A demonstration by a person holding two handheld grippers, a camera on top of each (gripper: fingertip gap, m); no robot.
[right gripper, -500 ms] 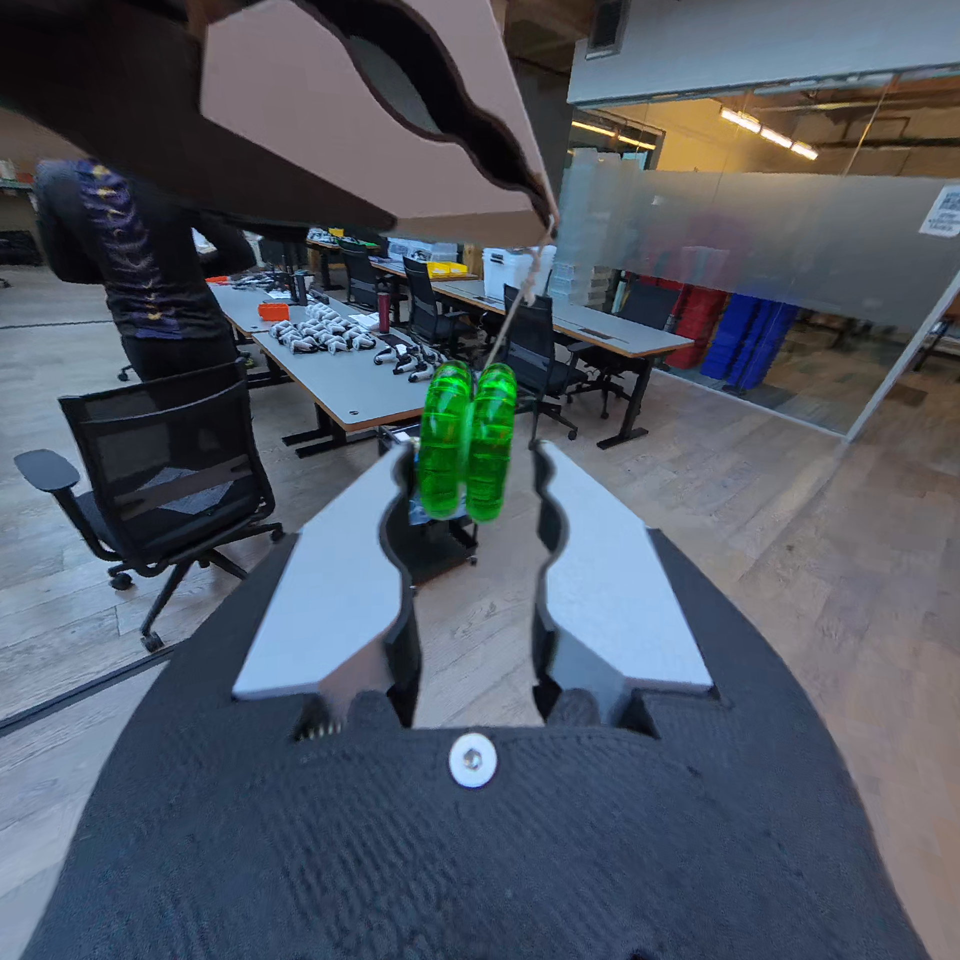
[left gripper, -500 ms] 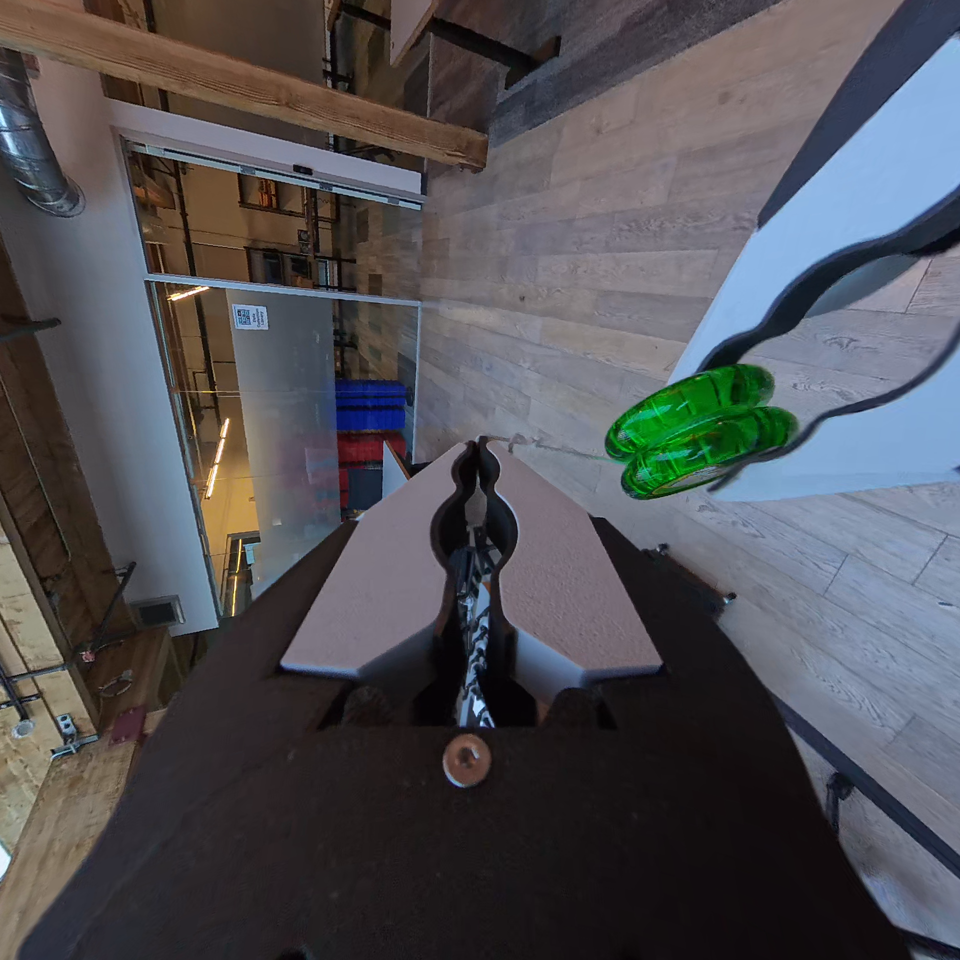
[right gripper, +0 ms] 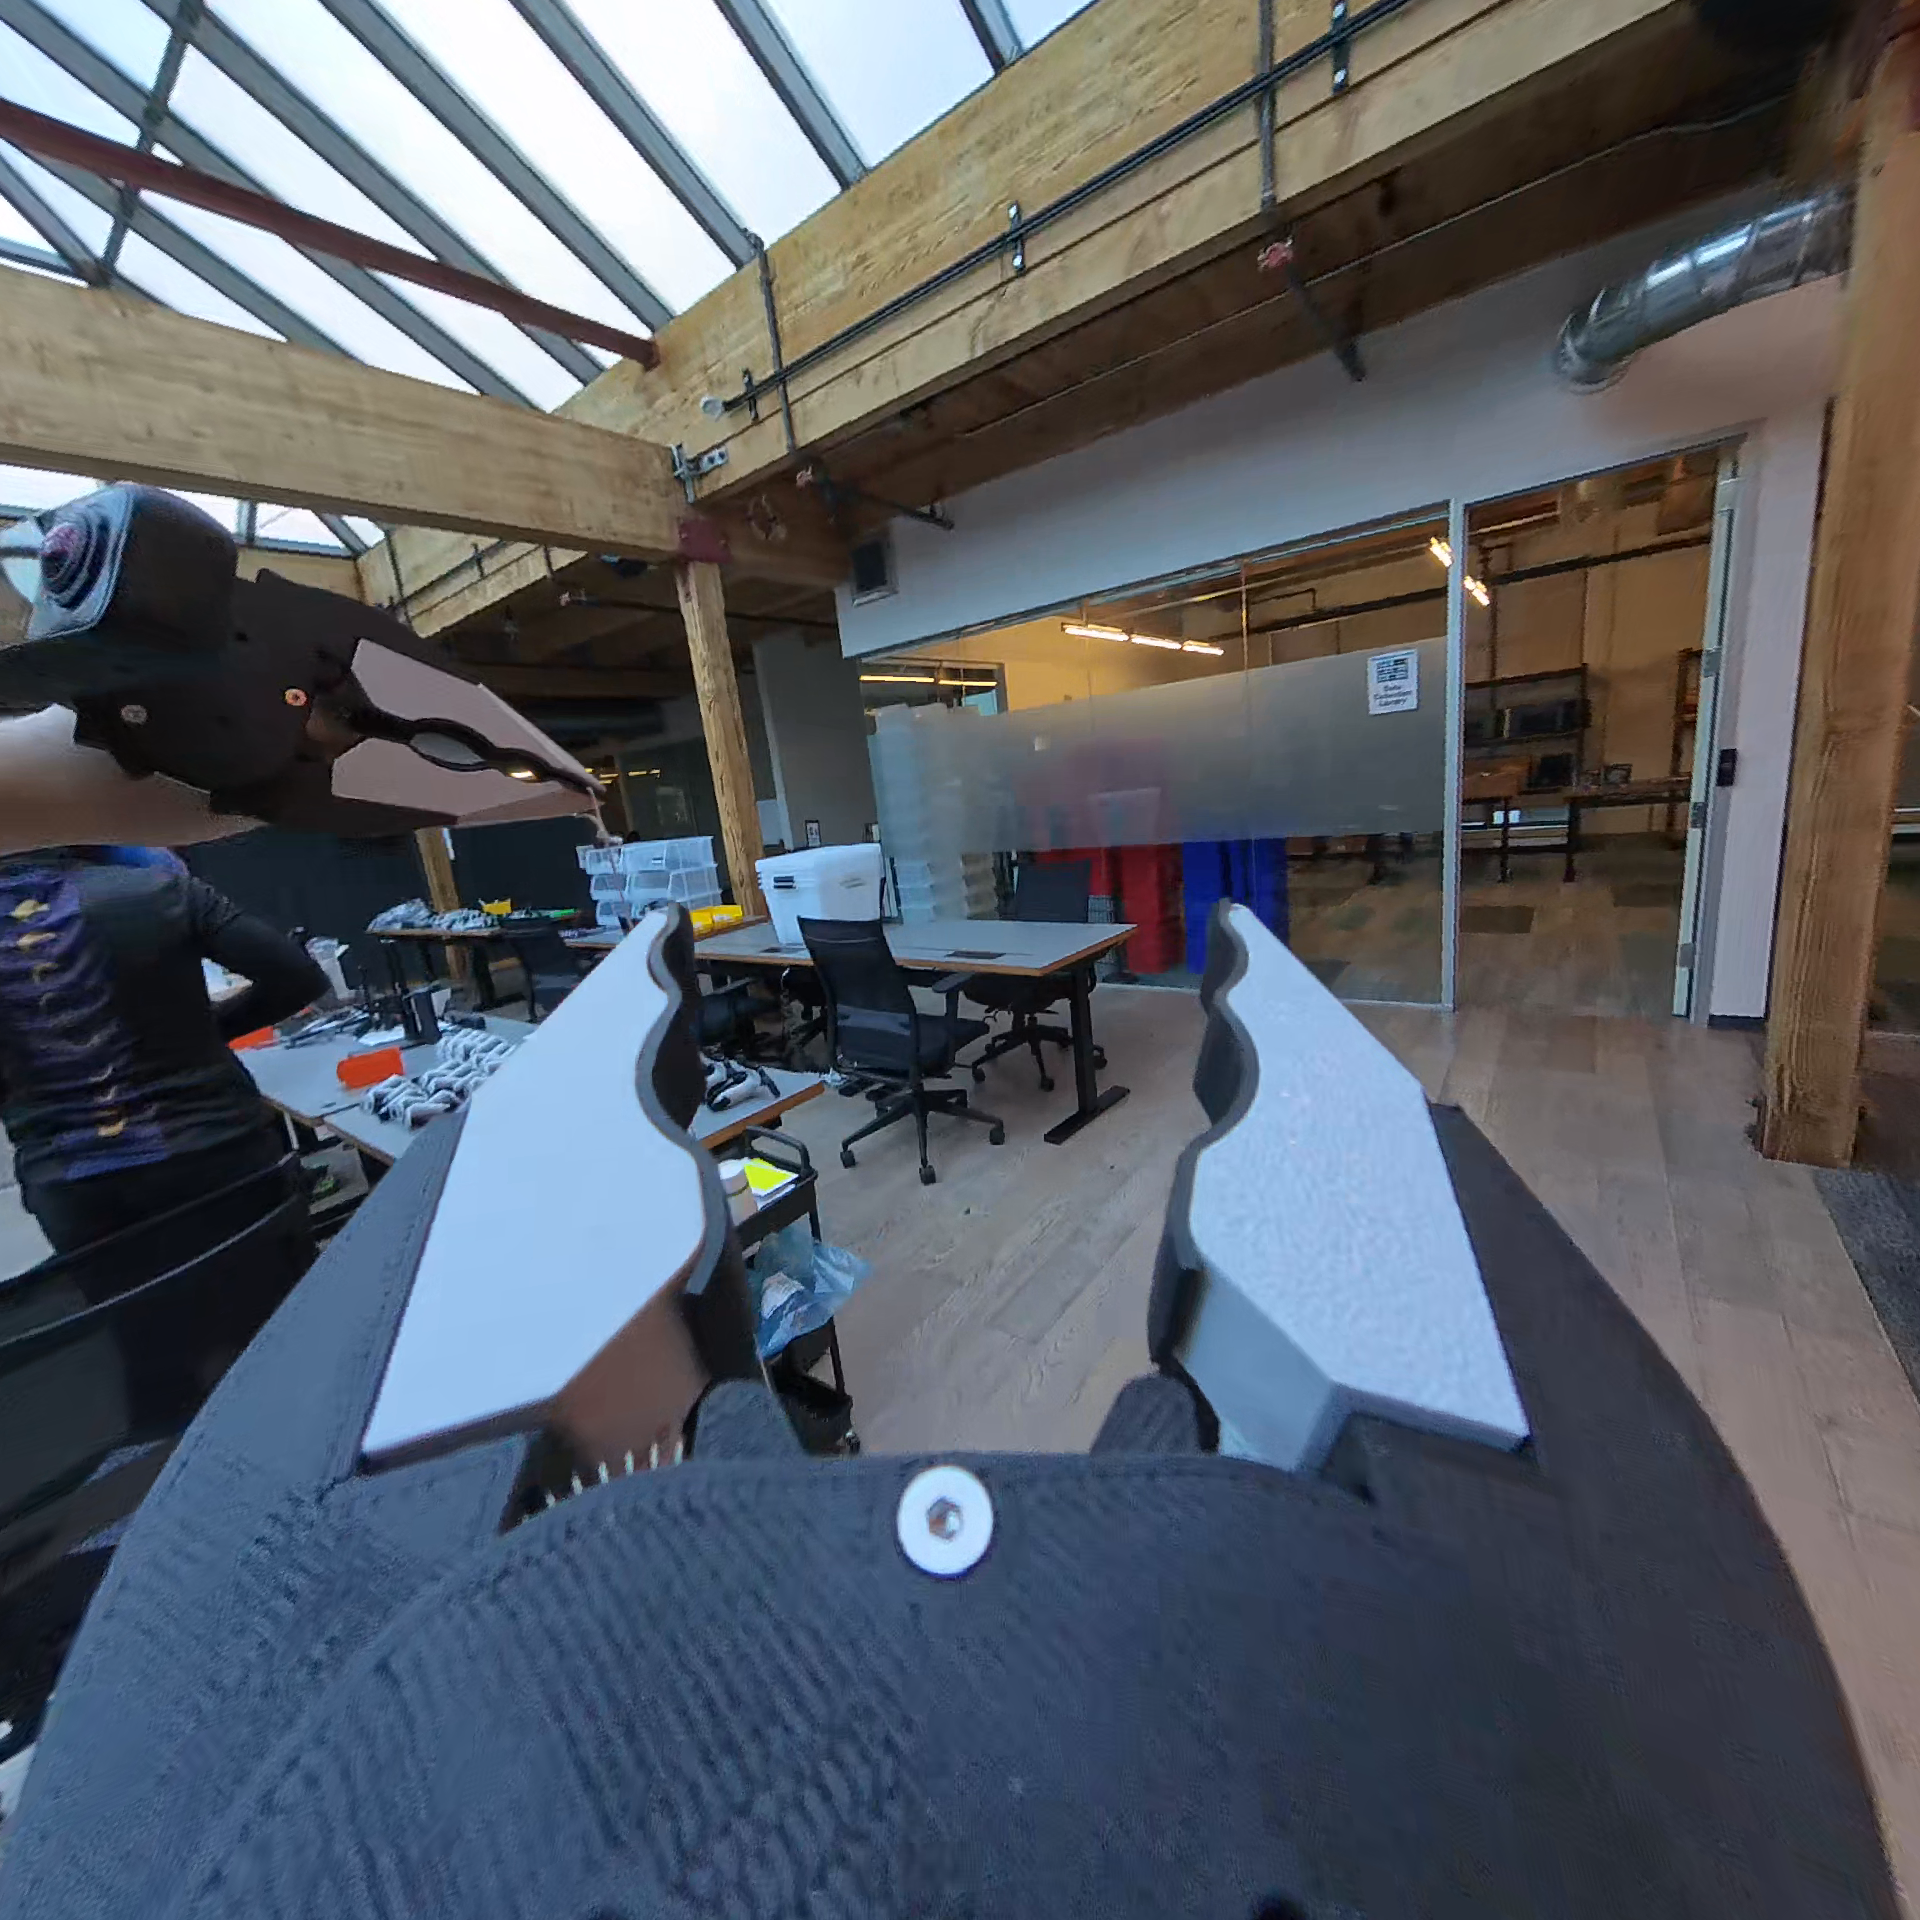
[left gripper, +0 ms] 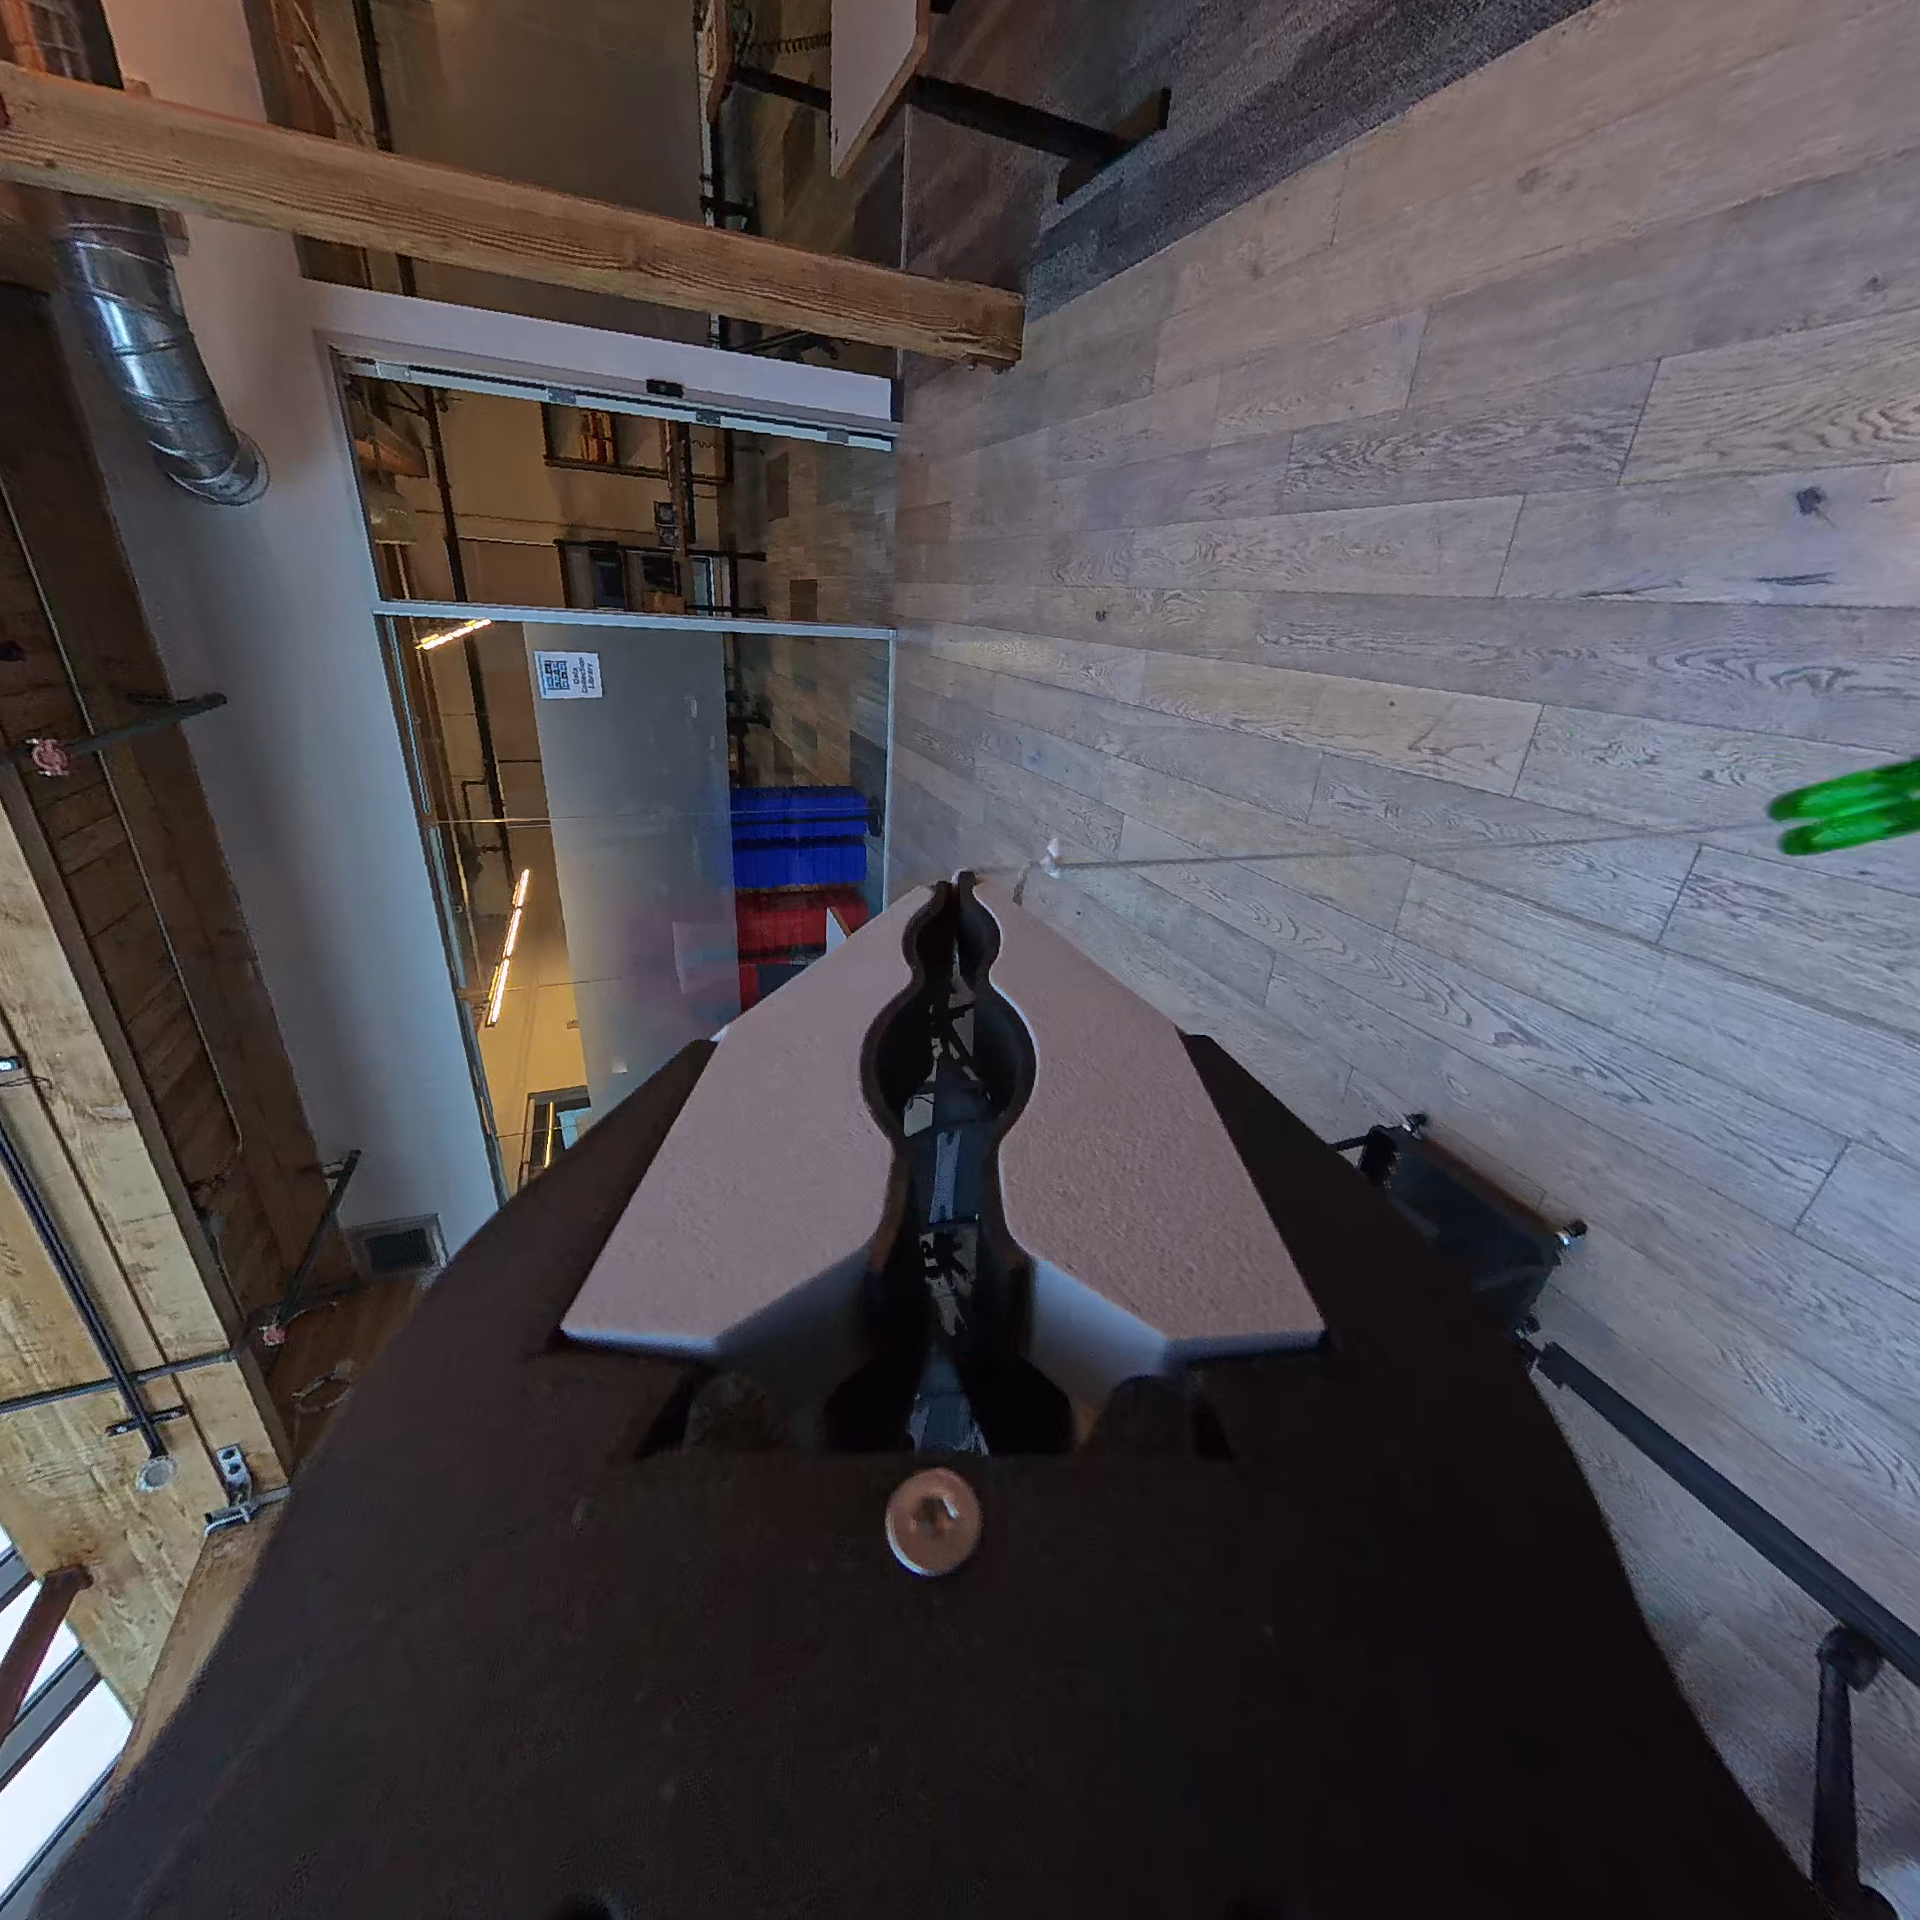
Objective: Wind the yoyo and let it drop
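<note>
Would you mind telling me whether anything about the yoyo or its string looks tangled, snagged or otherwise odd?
Nothing stands out. The green yoyo hangs clear on a taut string pinched in the left tongs; the right tongs are open and empty.

Soft daylight from the skylight point(right gripper: 312, 156), warm ceiling lights point(right gripper: 1132, 636), strong fisheye distortion at edges, yoyo point(left gripper: 1849, 808) motion-blurred

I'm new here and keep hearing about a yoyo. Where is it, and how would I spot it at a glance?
In the left wrist view, start at the wood plank floor filling the right side. From the shut tips of the left gripper, a thin string runs out to the picture's right edge. There hangs the yoyo: two clear bright green discs side by side, the only green thing against the grey-brown boards.
</note>
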